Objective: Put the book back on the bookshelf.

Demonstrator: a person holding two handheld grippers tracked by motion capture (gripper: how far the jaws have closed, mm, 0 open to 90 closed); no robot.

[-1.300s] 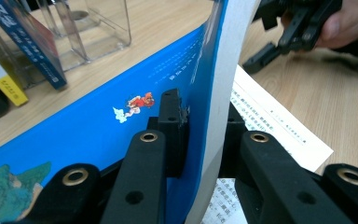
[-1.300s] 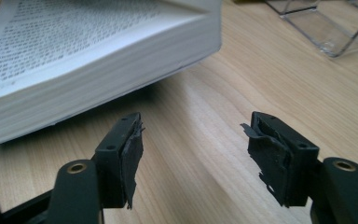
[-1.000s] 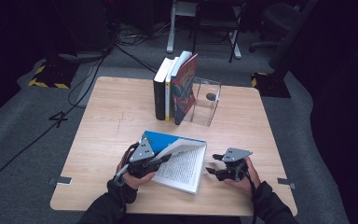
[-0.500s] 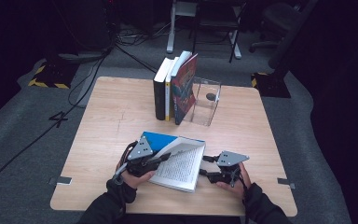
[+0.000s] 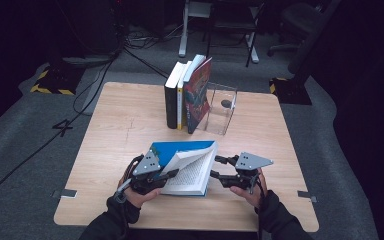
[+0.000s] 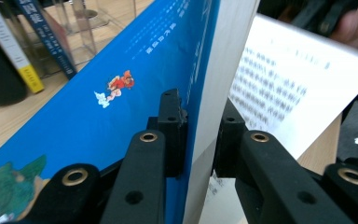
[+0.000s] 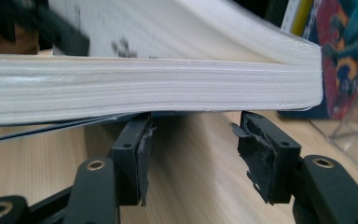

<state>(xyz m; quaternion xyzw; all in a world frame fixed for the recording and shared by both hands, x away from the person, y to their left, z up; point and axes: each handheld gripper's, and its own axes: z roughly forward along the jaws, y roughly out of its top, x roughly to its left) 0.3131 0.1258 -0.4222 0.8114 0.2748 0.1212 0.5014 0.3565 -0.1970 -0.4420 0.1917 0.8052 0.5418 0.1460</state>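
A dim room surrounds the scene: grey carpet [image 5: 25, 145] with black cables trailing across it, and chair and desk legs in the dark behind. In the middle stands a square table [image 5: 125, 115] of pale, matt wood with a fine straight grain.

At the table's far side three upright books [image 5: 187, 95] stand in a row, one with a black spine, one yellow, and one with a glossy red and blue cover, propped against a clear acrylic bookend [image 5: 221, 109] of thin bent sheet.

At the near edge lies the open book [image 5: 192, 167], a thick paperback with a smooth bright-blue cover and a dense block of off-white pages printed in small dark type. Part of its pages arch up in a soft curve while the rest lie flat.

The left gripper [image 5: 172, 174], black plastic with brass-ringed pivots and a grey three-cornered plate on top, has its jaws pinched on the book's left part; in the left gripper view one pad presses the blue cover and the other the page side.

The right gripper [image 5: 216, 167] sits just beside the book's right edge. In the right gripper view its jaws stand about half apart below the page block, their worn, torn pads [image 7: 261, 149] pressing on nothing; they have just been closing somewhat.
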